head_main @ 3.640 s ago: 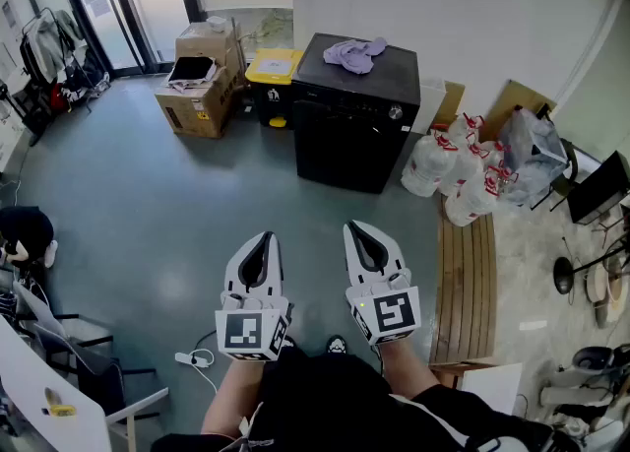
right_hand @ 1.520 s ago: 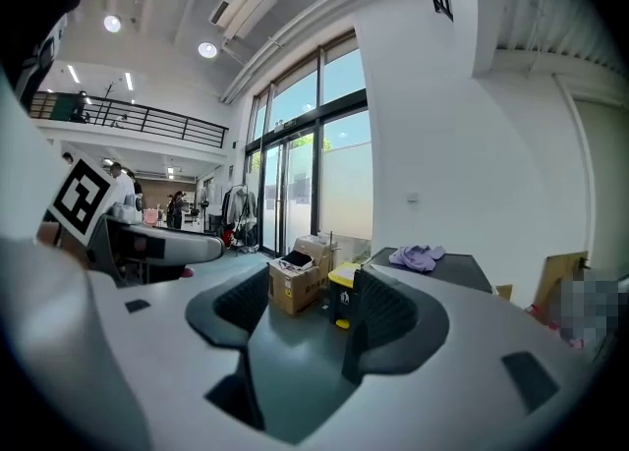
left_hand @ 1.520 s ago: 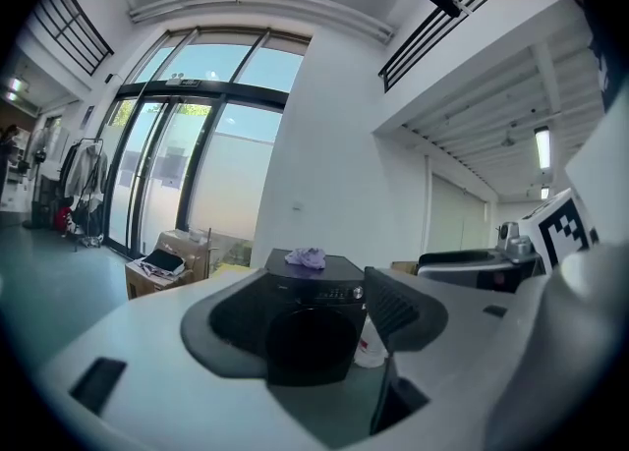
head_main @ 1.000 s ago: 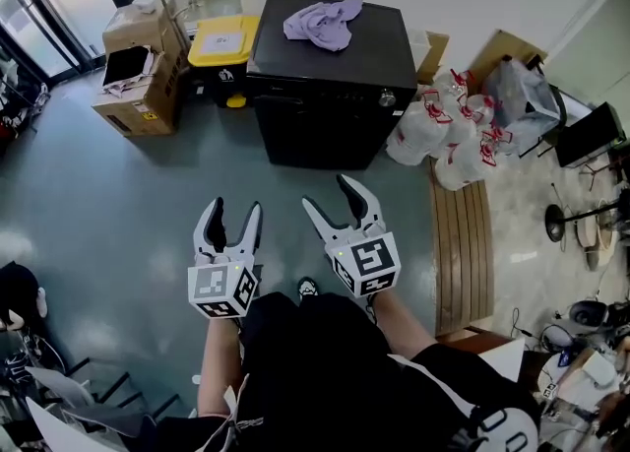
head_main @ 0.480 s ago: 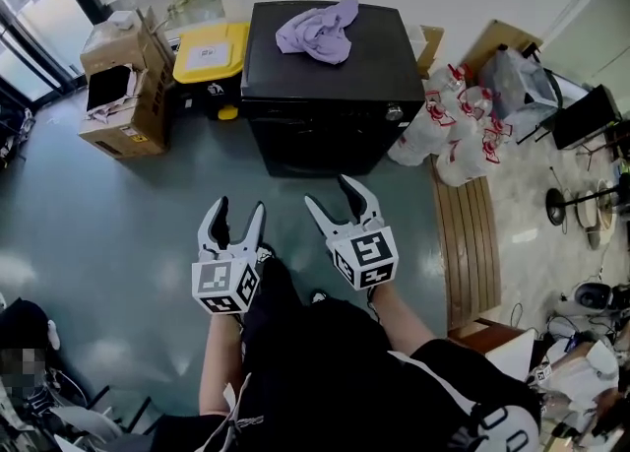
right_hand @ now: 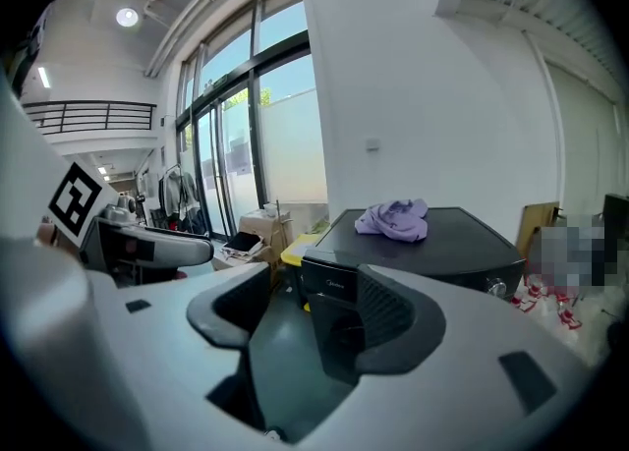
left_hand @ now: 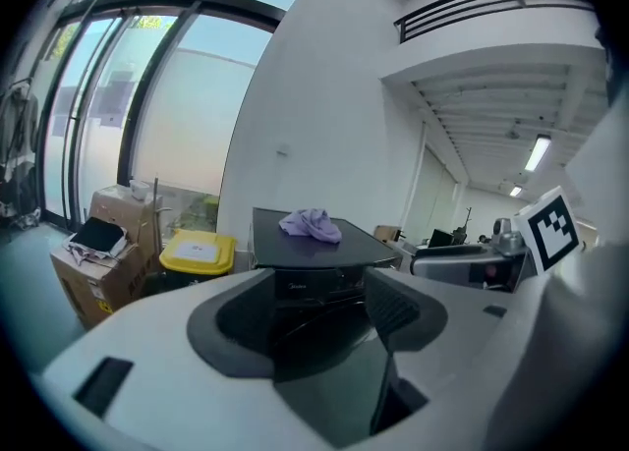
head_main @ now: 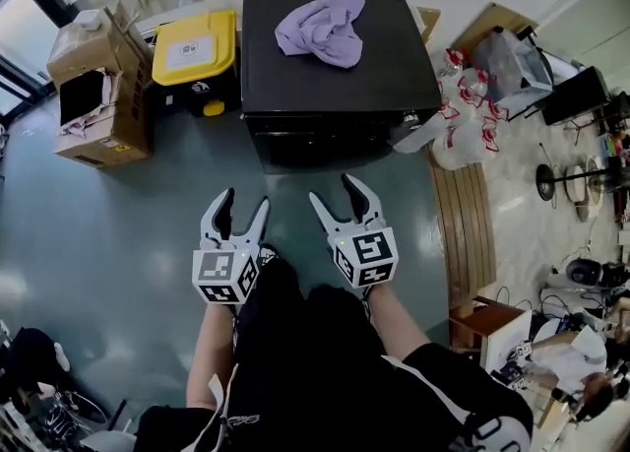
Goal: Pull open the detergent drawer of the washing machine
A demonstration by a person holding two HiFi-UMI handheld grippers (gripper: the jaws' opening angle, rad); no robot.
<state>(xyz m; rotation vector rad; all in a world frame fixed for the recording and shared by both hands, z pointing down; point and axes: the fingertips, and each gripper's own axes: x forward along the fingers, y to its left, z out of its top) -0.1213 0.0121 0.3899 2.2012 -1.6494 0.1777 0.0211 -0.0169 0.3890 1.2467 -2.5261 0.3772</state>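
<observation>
The task is barely starting: the person is standing in front of the black washing machine (head_main: 389,71) with 2 grippers held out at waist height, and neither is touching it yet. The left gripper (head_main: 243,206) is hanging over the grey floor (head_main: 118,233) with its jaws spread apart and nothing between them; its own view is showing only the machine's front framed in the gap. The right gripper (head_main: 338,199) is likewise gaping and empty, its jaws pointing toward the machine's upper front panel (right_hand: 329,287), though well apart from it. The detergent drawer is probably sitting in that top strip, left of the knob (head_main: 409,123), but its outline is too small and dark to single out, and nothing is sticking out from the front, so it is judged to be shut. A purple cloth (head_main: 323,25) is lying crumpled on the machine's lid, and a yellow-lidded bin (head_main: 195,48) is standing just beside the machine's left side. Everything is left to do: closing the distance, bringing 1 gripper to the drawer front, clamping on its edge or recess, and drawing it straight out.
</observation>
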